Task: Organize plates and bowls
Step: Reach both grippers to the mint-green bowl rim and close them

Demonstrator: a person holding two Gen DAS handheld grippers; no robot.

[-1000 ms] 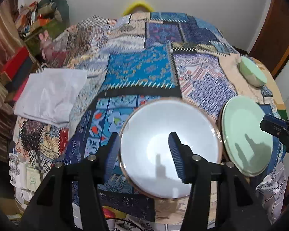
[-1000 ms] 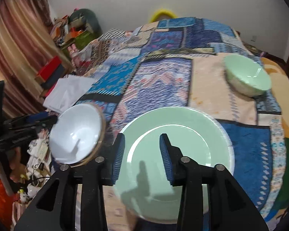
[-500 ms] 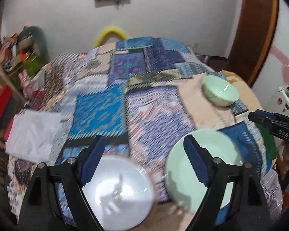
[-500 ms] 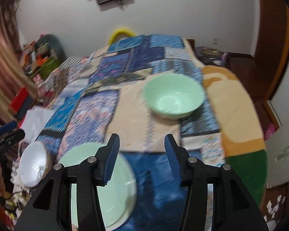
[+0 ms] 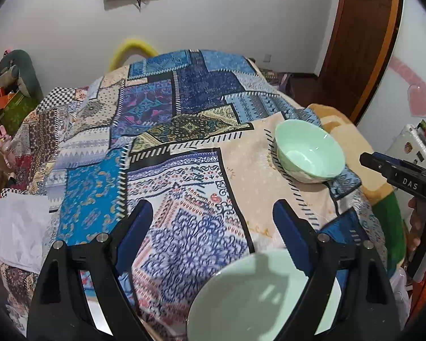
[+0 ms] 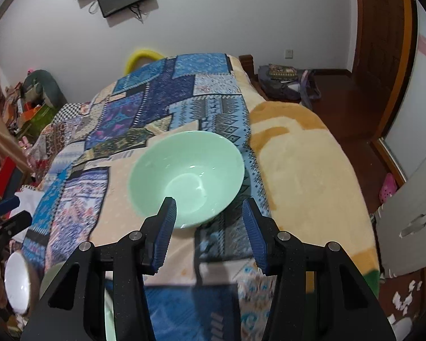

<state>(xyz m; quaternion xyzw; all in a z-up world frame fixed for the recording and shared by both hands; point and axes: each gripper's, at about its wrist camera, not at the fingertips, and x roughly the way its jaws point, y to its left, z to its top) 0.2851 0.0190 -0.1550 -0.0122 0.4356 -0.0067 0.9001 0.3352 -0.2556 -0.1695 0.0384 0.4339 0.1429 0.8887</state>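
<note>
A pale green bowl (image 6: 187, 176) stands upright on the patchwork bedspread; it also shows in the left wrist view (image 5: 309, 152) at the right. My right gripper (image 6: 210, 221) is open, its fingers either side of the bowl's near rim, not touching. A pale green plate (image 5: 255, 298) lies just under my left gripper (image 5: 213, 233), which is open and empty above it. A white bowl (image 6: 17, 284) sits at the bed's near left edge. The right gripper's tip (image 5: 397, 174) shows at the right of the left wrist view.
A patchwork bedspread (image 5: 167, 130) covers the bed, with a tan blanket (image 6: 304, 153) on its right side. A white cloth (image 5: 20, 227) lies at the left edge. Clutter (image 6: 28, 105) stands by the left wall; a wooden door (image 6: 383, 42) at the right.
Both grippers have pulled back from the white bowl and the green plate and swung right. The right gripper has closed in on the green bowl and opened wider.
</note>
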